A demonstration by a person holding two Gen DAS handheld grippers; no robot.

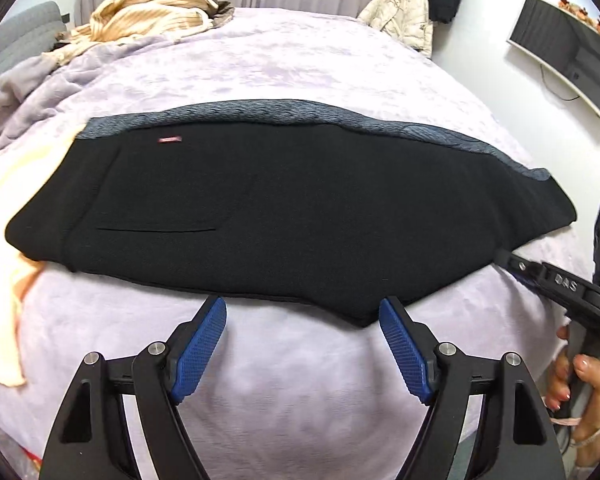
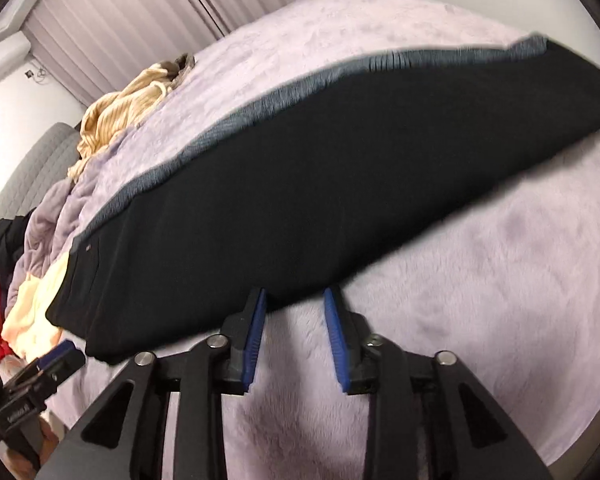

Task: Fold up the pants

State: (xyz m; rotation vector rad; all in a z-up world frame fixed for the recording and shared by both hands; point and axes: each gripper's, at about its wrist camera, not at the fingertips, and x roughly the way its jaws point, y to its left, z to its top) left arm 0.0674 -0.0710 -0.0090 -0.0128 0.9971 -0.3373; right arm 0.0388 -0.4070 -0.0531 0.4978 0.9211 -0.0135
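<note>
- Here, the black pants [image 1: 268, 208] lie folded lengthwise in one long band across the middle of the left wrist frame, flat on a bed [image 1: 292, 380] covered with a lilac plush blanket.
- A grey-blue knit layer [image 1: 260, 110] shows as a strip along the pants' upper edge, and a small red tag [image 1: 169, 140] sits near the upper left of the black cloth.
- The left tongs [image 1: 302, 310] stand at the bottom centre of that frame, spread wide, with nothing between the blue pads; the tips are just at the pants' lower edge, with lilac blanket showing in the gap.
- In the right wrist view the pants [image 2: 320, 184] run diagonally from lower left to upper right.
- The right tongs [image 2: 295, 300] sit at the lower centre, parted by a narrow gap, with no cloth pinched; the left pad is just at the hem, and I cannot tell whether it touches.
- In the left wrist frame, the right tongs' black arm reaches in from the right edge to the pants' right end, with a hand [image 1: 580, 380] on the handle below it.
- A peach cloth [image 1: 8, 248] lies at the left edge, partly under the pants.
- A cream ribbed garment [image 1: 140, 16] is heaped at the upper left, and a wall-mounted screen [image 1: 568, 52] hangs at the upper right.
</note>
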